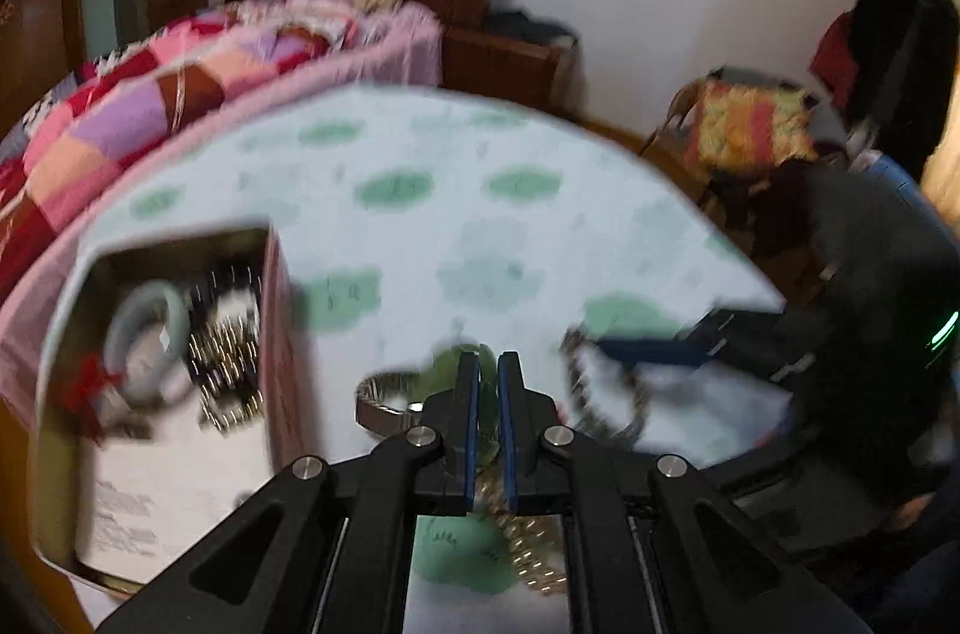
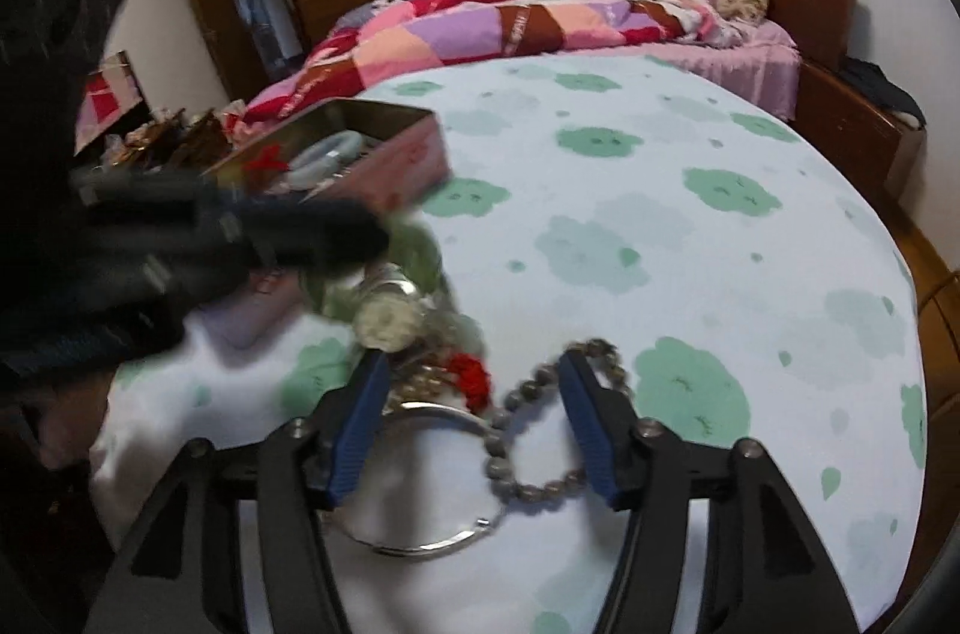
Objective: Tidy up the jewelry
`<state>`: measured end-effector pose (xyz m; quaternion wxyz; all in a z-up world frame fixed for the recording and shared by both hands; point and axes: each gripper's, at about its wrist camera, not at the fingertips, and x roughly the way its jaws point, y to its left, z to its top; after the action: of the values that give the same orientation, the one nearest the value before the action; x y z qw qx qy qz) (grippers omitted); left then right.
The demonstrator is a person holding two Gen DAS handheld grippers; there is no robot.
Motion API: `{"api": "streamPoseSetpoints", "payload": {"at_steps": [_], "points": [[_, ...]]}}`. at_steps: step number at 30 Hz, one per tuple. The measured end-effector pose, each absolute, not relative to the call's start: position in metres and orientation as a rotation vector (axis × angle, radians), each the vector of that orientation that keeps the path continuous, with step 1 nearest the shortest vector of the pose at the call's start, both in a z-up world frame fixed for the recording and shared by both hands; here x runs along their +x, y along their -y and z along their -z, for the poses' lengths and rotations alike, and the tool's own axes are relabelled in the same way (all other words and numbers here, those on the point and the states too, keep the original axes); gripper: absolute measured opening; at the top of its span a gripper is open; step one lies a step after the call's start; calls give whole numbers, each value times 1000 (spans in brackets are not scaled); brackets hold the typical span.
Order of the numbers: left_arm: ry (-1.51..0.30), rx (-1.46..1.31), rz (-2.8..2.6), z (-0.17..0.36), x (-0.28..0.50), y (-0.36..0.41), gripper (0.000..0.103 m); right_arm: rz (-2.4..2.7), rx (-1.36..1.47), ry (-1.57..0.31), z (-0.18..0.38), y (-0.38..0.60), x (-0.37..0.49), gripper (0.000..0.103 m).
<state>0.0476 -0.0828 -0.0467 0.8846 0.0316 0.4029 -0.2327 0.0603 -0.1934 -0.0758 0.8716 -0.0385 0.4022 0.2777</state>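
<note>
My left gripper (image 1: 487, 364) is shut on a green jade bangle (image 1: 487, 394), lifted over the jewelry pile; it also shows in the right wrist view (image 2: 420, 253). A pink tin box (image 1: 279, 334) at the left holds a pale bangle (image 1: 147, 328), a dark beaded piece (image 1: 228, 364) and a red tassel (image 1: 90, 385). My right gripper (image 2: 474, 394) is open over the table, its fingers on either side of a grey bead bracelet (image 2: 534, 454) and a silver bangle (image 2: 420, 478). A red bead charm (image 2: 471, 373) and a gold chain (image 1: 534, 556) lie in the pile.
The round table has a white cloth with green patches (image 2: 690, 244). A metal watch band (image 1: 384, 403) lies left of my left gripper. A bed with a patchwork quilt (image 2: 510, 22) is behind the table. A chair with a colourful cushion (image 1: 750, 124) stands at the right.
</note>
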Motion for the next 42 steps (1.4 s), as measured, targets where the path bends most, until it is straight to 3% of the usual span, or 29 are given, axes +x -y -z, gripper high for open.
{"api": "streamPoseSetpoints", "payload": {"at_steps": [5,18,23,26,30,35,37,39,42], "points": [[-858,97,535,67,37,100,5,-516,-25,-853,77,219,63,64],[-629,8,528,-22,19,67,4,-489,1,-853,79,232,63,64],[-677,25,486,-4,33,69,2,-452,-24,-885,86,231,67,64],[-611,21,487,-12,24,66,0,-449,-33,-887,86,231,66,64],[-733,15,484,19,36,70,0,-450,-32,-884,87,232,65,64],[-677,83,442,9,25,73,1,-462,-9,-883,85,234,67,64],[-676,98,406,6,24,68,19,-481,5,-876,80,231,66,64],[-659,79,371,4,23,62,69,-507,-7,-861,73,222,63,64],[-625,68,335,3,18,51,74,-559,-9,-865,69,204,63,64]]}}
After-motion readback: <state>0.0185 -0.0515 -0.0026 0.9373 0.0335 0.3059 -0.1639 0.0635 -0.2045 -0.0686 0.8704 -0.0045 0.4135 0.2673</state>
